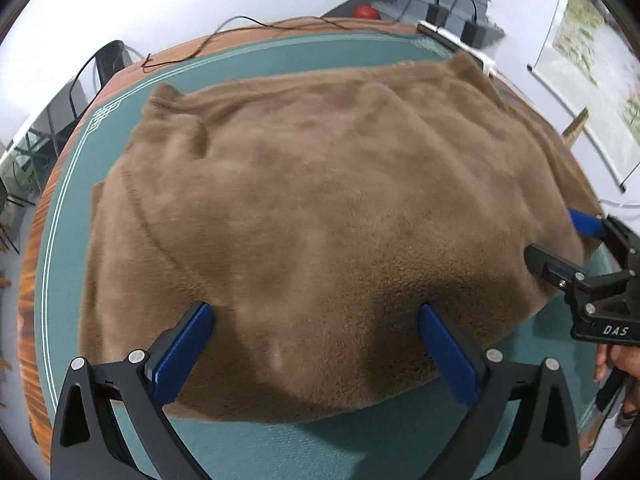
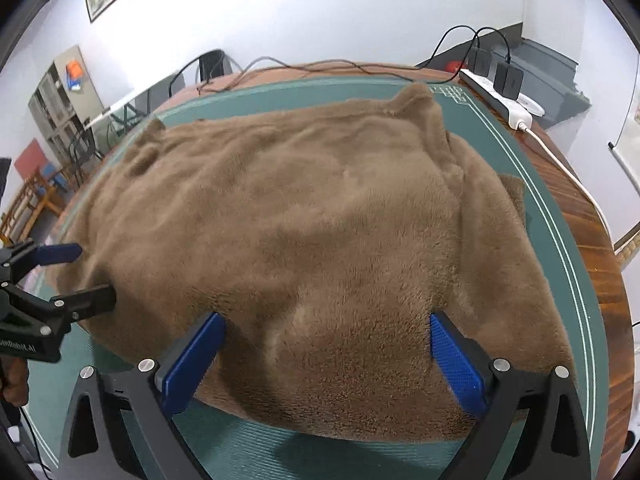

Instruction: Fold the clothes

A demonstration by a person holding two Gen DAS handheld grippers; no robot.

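A brown fleece garment (image 1: 320, 208) lies spread on the green-matted bench (image 1: 280, 448). Left tongs (image 1: 316, 356) and right tongs (image 2: 328, 360) both gape wide, empty, over its six-o'clock hem. Folding seems about to begin; next, pinch that hem.

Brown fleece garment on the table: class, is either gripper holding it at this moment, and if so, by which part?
Nothing is held. The left gripper and right gripper both stand open over the near edge of the brown fleece garment; no pad pinches it.

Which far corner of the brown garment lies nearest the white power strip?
The garment's far right corner, poking up just short of the power strip; the far left corner lies well away.
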